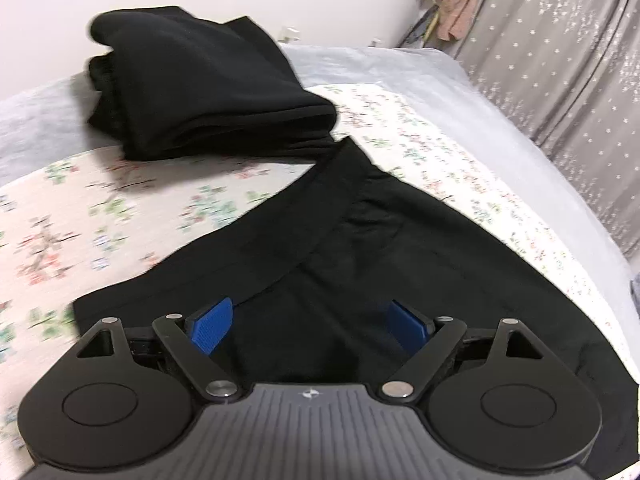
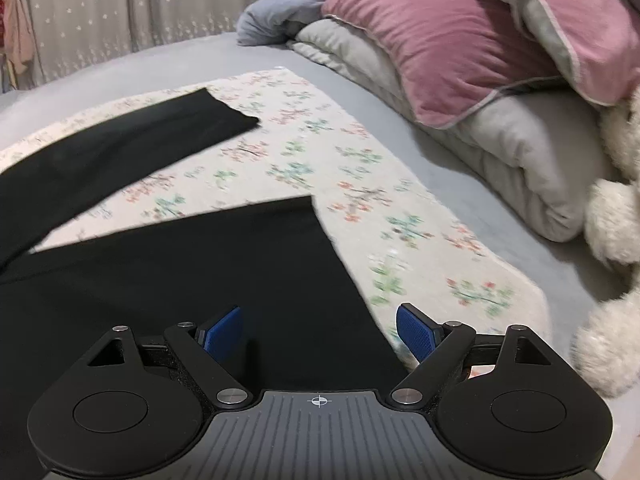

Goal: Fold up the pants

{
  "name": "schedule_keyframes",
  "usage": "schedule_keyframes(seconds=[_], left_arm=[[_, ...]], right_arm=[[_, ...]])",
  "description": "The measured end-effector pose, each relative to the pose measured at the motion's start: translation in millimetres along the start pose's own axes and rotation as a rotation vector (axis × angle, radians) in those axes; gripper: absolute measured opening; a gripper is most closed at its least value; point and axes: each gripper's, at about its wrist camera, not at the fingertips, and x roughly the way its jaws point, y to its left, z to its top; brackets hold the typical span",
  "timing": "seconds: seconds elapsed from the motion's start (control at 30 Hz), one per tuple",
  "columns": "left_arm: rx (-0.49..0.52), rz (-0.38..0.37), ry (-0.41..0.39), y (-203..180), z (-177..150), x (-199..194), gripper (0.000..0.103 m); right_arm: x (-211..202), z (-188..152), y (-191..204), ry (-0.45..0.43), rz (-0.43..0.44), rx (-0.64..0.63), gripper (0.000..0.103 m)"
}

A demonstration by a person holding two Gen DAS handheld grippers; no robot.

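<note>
On the floral sheet (image 1: 120, 208) the pants (image 1: 380, 248) are lying unfolded; I am holding left gripper (image 1: 310, 326) and right gripper (image 2: 318, 334) released, risking single-layer pinches.

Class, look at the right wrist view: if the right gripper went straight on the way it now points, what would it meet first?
Most likely the nearer leg of the black pants, lying flat on the floral sheet ahead of the open right gripper; depth is hard to judge.

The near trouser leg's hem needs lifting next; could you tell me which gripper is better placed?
Probably the right gripper: it hangs open over the near leg, whose hem lies just ahead. The left gripper faces the waistband.
</note>
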Motion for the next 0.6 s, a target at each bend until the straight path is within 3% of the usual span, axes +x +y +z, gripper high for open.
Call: schedule_keyframes(seconds=[0.3, 0.6], left_arm=[[0.061, 0.002, -0.047, -16.6, 18.3, 27.7, 0.093], [-0.035, -0.032, -0.074, 4.6, 55.2, 44.4, 0.098]], right_arm=[[17.0, 16.2, 23.1, -0.007, 0.042, -0.002, 0.086], [26.3, 17.1, 35.5, 0.011, 0.089, 0.001, 0.086]])
